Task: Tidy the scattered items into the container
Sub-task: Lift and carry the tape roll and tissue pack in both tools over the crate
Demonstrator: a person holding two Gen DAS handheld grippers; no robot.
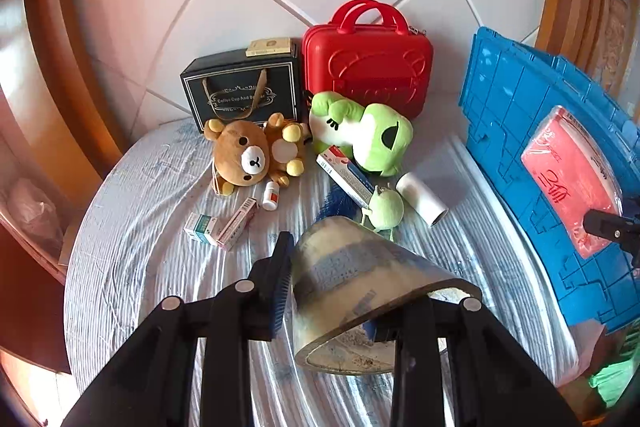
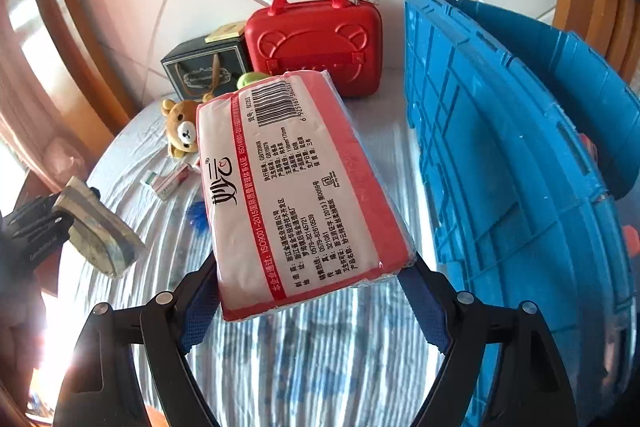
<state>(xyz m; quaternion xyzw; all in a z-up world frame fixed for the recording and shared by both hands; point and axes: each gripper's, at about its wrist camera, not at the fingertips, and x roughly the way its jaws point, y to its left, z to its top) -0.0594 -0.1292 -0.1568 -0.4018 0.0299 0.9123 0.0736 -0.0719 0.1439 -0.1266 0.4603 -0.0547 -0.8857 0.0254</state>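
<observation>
Left tool grips tape roll by its wall only, roll tilted; could twist out. Right tool clamps tissue pack at its near end, w/ the far end overhanging; may sag or catch blue crate rim. Both held above the bed, crate just beside.

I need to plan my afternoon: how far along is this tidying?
Barely begun: the blue crate's inside is mostly hidden, so nothing shows as done. In hand: the left gripper holds a tape roll, the right gripper a tissue pack. Left on the bed: bear, frog, small boxes, bottle, white roll.
</observation>
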